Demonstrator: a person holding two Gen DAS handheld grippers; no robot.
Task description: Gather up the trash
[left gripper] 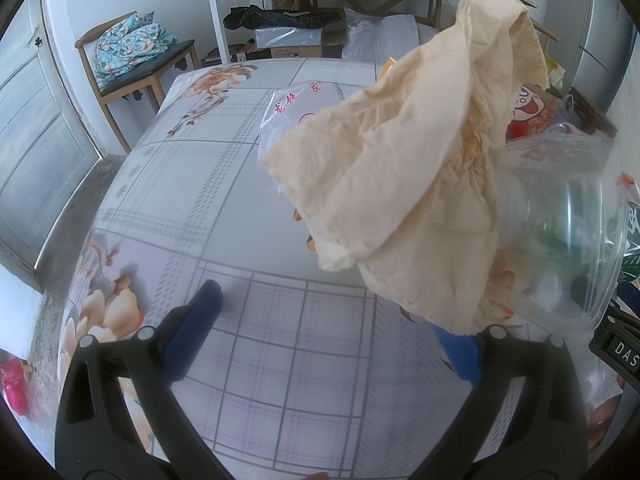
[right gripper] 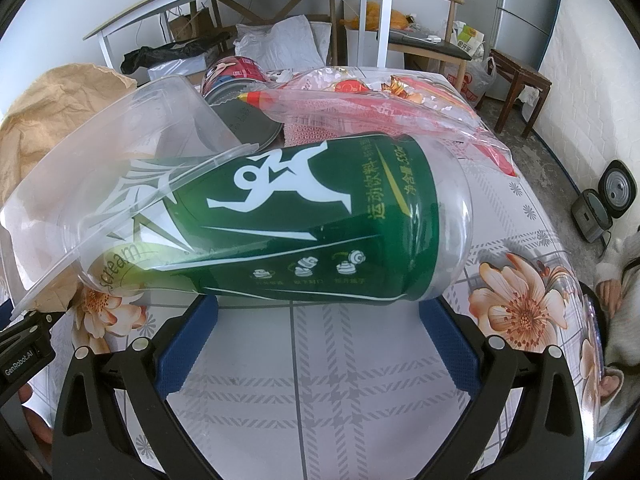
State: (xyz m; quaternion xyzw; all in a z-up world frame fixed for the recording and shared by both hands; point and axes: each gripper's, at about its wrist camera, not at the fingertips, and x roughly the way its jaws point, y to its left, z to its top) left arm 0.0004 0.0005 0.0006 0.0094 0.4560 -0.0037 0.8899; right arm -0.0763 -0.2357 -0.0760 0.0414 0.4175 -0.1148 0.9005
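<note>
1. Left wrist view: nearest us, the left hand-held gripper (left gripper: 324,332) spreads its blue fingers (left gripper: 196,332) wide over the floral worktop (left gripper: 192,184), closed on nothing. A crumpled beige paper napkin (left gripper: 404,152) drapes against its right finger; we cannot tell whether it is gripped. A clear plastic container (left gripper: 576,240) sits just right of the napkin, and a printed plastic bag (left gripper: 296,104) lies behind it.

2. Right wrist view: we see the right hand-held gripper (right gripper: 318,328) clamped on a green sports-drink bottle (right gripper: 312,216) lying sideways between its fingers. The clear container (right gripper: 132,152) overlaps the bottle's neck end. A red can (right gripper: 240,92) and red-printed wrappers (right gripper: 384,108) lie beyond.
</note>
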